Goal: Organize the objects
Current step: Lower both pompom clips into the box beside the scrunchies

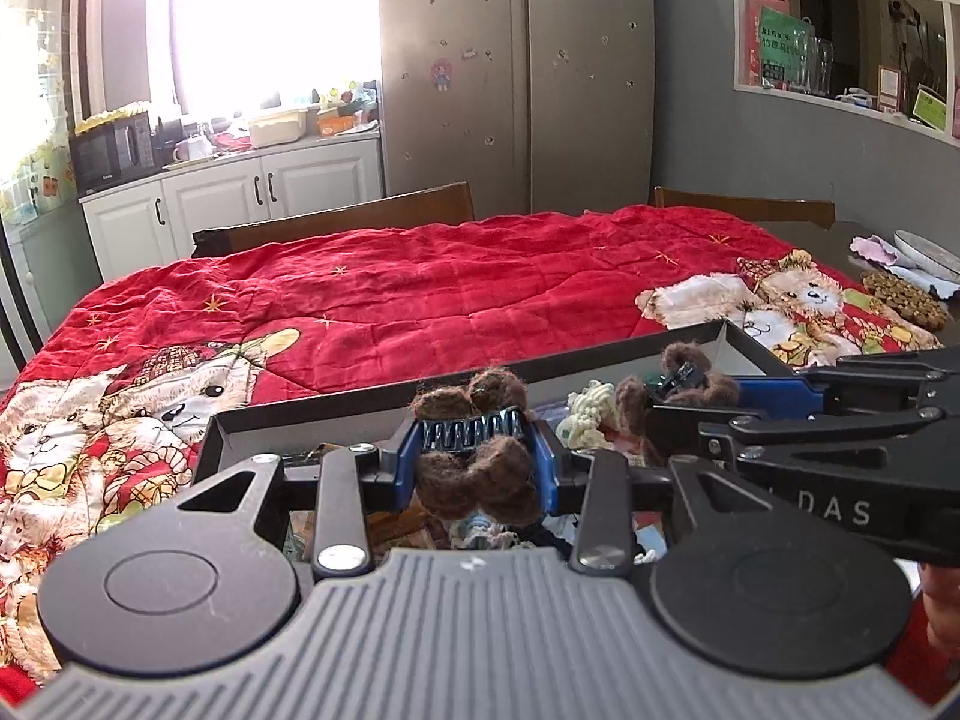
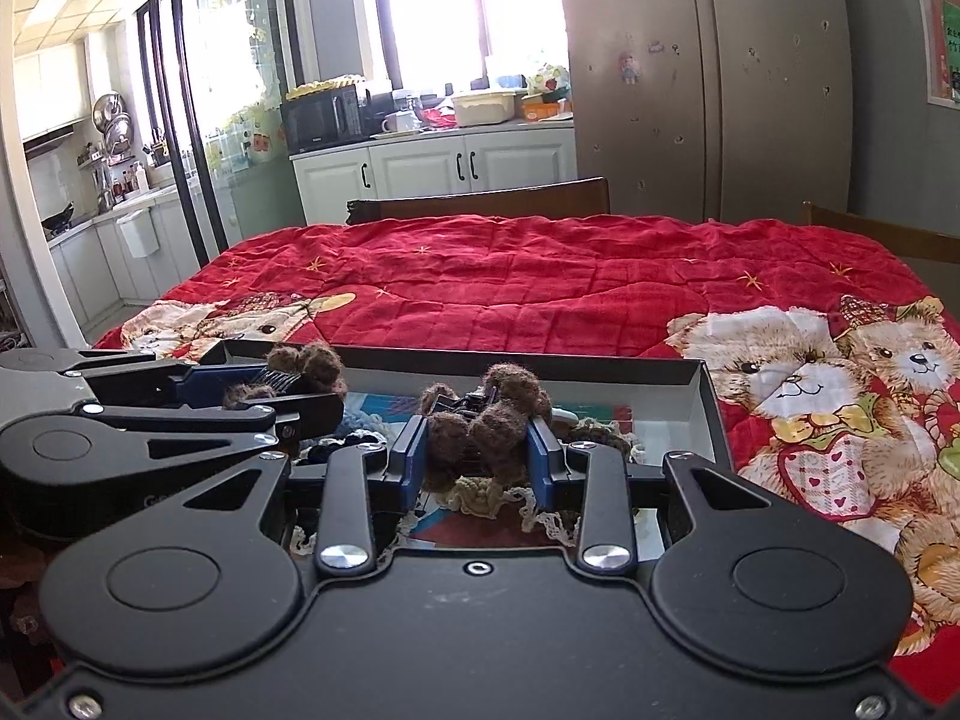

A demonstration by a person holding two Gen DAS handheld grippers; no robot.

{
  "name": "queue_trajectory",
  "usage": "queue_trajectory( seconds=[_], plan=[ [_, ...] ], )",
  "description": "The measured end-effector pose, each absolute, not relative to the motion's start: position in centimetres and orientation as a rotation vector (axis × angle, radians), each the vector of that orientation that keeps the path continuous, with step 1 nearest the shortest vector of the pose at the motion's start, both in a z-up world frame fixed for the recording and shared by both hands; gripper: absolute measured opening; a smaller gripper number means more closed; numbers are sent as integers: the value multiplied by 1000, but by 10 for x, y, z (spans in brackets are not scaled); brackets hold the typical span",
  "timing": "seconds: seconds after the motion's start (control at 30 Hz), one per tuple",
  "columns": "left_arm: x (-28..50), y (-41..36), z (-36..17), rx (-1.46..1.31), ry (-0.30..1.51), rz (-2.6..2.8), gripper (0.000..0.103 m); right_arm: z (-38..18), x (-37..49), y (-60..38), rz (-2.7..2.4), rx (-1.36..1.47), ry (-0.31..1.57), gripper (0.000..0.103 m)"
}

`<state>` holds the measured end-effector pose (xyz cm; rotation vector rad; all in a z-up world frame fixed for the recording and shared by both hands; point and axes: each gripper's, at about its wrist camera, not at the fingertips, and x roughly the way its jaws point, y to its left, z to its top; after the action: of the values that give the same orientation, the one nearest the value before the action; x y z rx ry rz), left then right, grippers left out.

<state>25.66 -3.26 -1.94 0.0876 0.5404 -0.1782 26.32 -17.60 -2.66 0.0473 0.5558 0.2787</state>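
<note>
My left gripper (image 1: 477, 450) is shut on a brown fuzzy hair claw clip (image 1: 474, 468) and holds it above a shallow black-rimmed box (image 1: 600, 354). My right gripper (image 2: 477, 450) is shut on a second brown fuzzy claw clip (image 2: 480, 426) over the same box (image 2: 702, 396). The right gripper (image 1: 678, 387) enters the left wrist view from the right with its clip (image 1: 690, 378). The left gripper (image 2: 300, 387) shows at the left of the right wrist view with its clip (image 2: 312, 369). Inside the box lie cream crochet pieces (image 1: 585, 414) and other small items.
The box sits on a table under a red teddy-bear quilt (image 1: 420, 294). Wooden chairs (image 1: 336, 225) stand at the far edge. A plate (image 1: 927, 252) and a brown beaded mat (image 1: 900, 297) lie at the right. Fridge (image 1: 516, 72) and counter behind.
</note>
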Motion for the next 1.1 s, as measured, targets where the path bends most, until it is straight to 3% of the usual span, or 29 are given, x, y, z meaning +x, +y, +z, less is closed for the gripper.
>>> queue_trajectory(
  seconds=[1.03, 1.1],
  plan=[
    [263, -37, -27, 110, 611, -190, 43, -37, 269, -172, 282, 19, 586, 35],
    [263, -36, -28, 114, 611, -190, 47, -37, 269, -172, 284, 19, 588, 37]
  ],
)
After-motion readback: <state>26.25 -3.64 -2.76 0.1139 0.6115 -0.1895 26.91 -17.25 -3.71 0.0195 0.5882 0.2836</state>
